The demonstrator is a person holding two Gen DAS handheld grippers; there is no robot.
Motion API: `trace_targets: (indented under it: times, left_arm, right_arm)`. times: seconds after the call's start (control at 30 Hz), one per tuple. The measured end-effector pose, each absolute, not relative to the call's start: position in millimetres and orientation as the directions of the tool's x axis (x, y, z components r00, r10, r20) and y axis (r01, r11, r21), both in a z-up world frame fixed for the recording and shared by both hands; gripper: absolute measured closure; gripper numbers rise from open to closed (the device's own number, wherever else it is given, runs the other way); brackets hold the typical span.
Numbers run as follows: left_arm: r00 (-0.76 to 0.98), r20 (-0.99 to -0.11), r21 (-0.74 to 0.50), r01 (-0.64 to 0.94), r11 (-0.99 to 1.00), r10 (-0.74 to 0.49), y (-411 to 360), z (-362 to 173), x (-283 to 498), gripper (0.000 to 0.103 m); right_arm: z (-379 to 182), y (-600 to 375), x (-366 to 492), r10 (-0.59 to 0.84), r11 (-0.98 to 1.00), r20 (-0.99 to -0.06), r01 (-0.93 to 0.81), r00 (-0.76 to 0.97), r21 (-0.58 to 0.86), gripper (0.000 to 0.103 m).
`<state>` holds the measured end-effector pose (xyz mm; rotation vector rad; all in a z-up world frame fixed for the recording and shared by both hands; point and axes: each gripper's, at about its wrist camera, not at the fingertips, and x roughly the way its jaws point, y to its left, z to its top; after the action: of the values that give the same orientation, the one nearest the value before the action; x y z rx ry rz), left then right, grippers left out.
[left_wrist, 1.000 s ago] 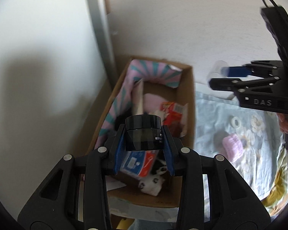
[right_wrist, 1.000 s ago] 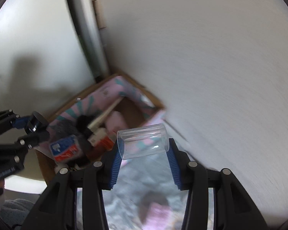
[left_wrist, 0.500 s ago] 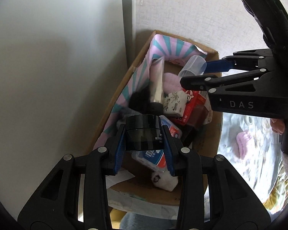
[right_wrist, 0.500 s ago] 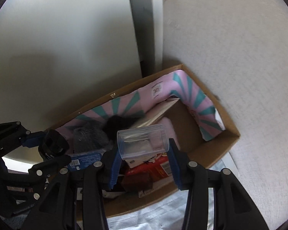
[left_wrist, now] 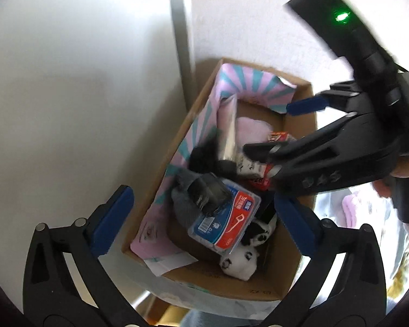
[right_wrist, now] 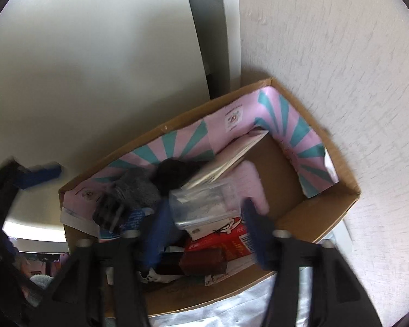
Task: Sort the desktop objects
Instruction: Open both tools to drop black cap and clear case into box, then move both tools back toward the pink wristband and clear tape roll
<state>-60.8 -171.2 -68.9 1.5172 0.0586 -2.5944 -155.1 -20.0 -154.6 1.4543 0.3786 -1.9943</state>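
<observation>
Together, both grippers release over the cardboard box point(left_wrist: 300, 278), the step in hand being the drop of two desktop items into it. Left gripper point(left_wrist: 204, 218): its jaws have just been opening and now stand wide apart, with nothing pressed between the blue pads point(left_wrist: 111, 218). The dark jar point(left_wrist: 208, 193) lies free below and between those fingers, tilted on its side, touching the blue-and-red floss pack point(left_wrist: 229, 226) inside the box. Right gripper point(right_wrist: 207, 231): its jaws have likewise just been opening; the clear plastic cup point(right_wrist: 204, 204) sits just ahead of and between the fingertips, blurred, and appears no longer pinched, resting on or just above the red carton point(right_wrist: 231, 245) and papers.

Judged good practice for this step: keep each pair of fingers apart until the item has clearly settled, then lift straight back along the finger line so that no pad catches the cup's rim or nudges the jar. The two tools crowd the same opening, the right gripper crossing beyond the left fingertips in the left wrist view, so withdrawing one at a time seems wise. The jar looks able to roll on the slick pack; the light cup may tip or bounce off the pile. The pink-and-teal liner point(right_wrist: 286, 125) folds along the far walls, beyond both fingertips.
</observation>
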Motion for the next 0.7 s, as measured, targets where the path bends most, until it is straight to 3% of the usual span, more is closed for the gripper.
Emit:
trace_targets:
  times: [0.03, 0.2, 0.27, 0.7]
  left_arm:
    - [-0.48, -0.87, 0.056, 0.129, -0.99, -0.111, -169, -67, -62, 0.0]
    - [-0.479, -0.871, 0.066, 0.11, -0.992, -0.111, -164, -67, -62, 0.0]
    - [-0.478, -0.872, 0.067, 0.104, -0.992, -0.109, -163, -67, -60, 0.0]
    - [-0.491, -0.865, 0.072, 0.082, -0.994, -0.103, -152, -57, -54, 0.0]
  right_arm:
    - [-155, -21, -154, -0.304, -0.762, -0.93, 0.639, -0.206, 0.108, 0.016]
    - [-154, -22, -152, -0.267, -0.772, -0.925, 0.634, -0.272, 0.036, 0.012]
    - [-151, -21, -151, -0.265, -0.774, -0.922, 0.633, -0.282, 0.029, 0.005]
    - [-136, -8, -137, -0.262, -0.785, -0.907, 0.619, -0.331, 0.001, 0.005]
